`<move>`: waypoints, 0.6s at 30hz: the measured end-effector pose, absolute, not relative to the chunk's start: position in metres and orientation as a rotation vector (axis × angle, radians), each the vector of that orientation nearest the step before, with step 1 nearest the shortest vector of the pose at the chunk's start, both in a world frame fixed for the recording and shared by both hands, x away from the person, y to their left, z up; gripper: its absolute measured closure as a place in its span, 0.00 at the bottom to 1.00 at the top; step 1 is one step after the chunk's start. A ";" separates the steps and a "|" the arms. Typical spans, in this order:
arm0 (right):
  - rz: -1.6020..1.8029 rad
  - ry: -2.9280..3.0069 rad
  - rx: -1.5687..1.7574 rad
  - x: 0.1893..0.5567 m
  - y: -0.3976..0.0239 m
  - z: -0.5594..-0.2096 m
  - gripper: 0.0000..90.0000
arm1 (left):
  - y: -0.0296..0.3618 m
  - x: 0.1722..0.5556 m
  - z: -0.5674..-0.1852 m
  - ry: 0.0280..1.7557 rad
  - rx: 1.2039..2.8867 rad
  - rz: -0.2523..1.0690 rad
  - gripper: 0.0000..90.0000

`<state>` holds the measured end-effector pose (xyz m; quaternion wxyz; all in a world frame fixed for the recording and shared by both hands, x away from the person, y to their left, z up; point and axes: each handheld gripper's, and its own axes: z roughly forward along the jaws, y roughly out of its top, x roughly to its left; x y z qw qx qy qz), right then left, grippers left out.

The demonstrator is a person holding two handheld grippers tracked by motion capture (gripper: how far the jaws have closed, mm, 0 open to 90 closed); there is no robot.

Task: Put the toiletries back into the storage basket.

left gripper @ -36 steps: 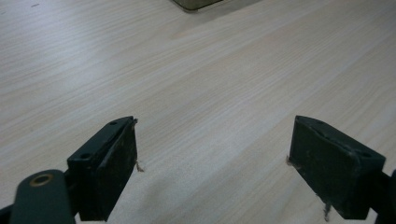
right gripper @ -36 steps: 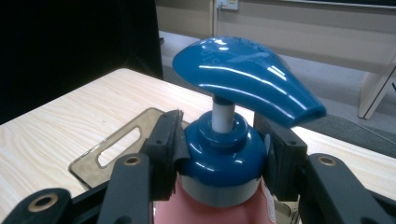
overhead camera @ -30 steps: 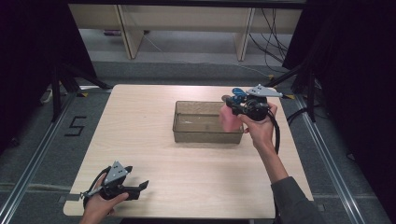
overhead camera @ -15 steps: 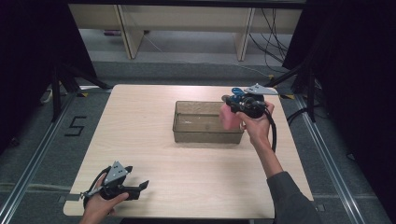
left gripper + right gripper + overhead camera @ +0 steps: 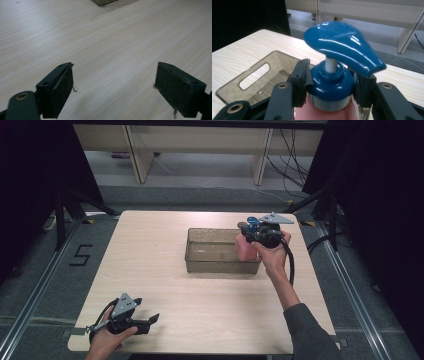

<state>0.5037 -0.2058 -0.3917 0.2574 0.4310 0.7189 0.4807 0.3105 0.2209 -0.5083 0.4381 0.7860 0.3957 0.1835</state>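
A pink pump bottle (image 5: pixel 245 247) with a blue pump head (image 5: pixel 342 45) hangs upright over the right end of a clear smoky plastic bin (image 5: pixel 207 257), its lower part inside the bin. My right gripper (image 5: pixel 254 234) is shut on the bottle's blue collar (image 5: pixel 329 85), one black pad on each side. Near the table's front left corner my left gripper (image 5: pixel 150 320) rests low in a hand, its jaws spread wide over bare wood with nothing between them (image 5: pixel 113 85).
The bin stands at the middle right of the light wooden table (image 5: pixel 150 260), with a handle slot (image 5: pixel 254 75) in its end wall. Dark floor, metal rails and shelving legs surround the table.
My right gripper has sunk a little with the pink bottle, which now reaches lower into the bin. The left gripper has stayed in place.
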 end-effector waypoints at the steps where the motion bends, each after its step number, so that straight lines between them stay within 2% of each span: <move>1: 1.302 1.952 1.167 0.504 -0.206 -0.392 0.60 | 0.221 0.310 -0.508 0.987 1.958 0.460 0.16; 18: 1.297 1.955 1.187 0.505 -0.205 -0.407 0.60 | 0.221 0.309 -0.508 0.982 1.964 0.460 0.16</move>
